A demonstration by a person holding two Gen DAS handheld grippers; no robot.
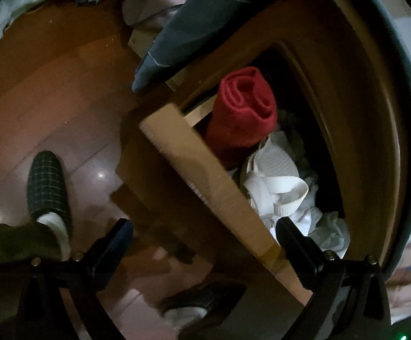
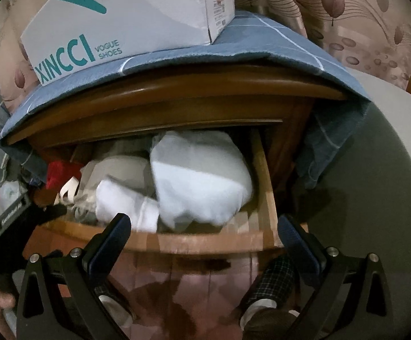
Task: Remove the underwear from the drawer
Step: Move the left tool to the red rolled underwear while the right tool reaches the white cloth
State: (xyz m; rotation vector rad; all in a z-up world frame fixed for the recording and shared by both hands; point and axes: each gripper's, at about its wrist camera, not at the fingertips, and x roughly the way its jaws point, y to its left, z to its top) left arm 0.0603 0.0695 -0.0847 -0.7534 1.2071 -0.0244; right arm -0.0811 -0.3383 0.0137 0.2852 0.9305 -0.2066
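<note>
**Underwear lies in the open drawer, both grippers empty**

Underwear (image 1: 276, 187), a crumpled white bundle, lies in the pulled-out drawer (image 1: 205, 175) beside a rolled red cloth (image 1: 242, 113). The left gripper (image 1: 202, 235) hangs over the drawer's front edge, fingers spread wide, one fingertip near the white fabric. The right gripper (image 2: 204, 231) faces the drawer (image 2: 205, 240), fingers apart, before folded white cloths (image 2: 202, 175). A shoe box (image 2: 126, 19) sits on top.

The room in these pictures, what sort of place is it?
Probably a bedroom at home: an open wooden drawer full of folded clothes, a shoe box on the cloth-covered cabinet, and slippered feet on the floor.
</note>
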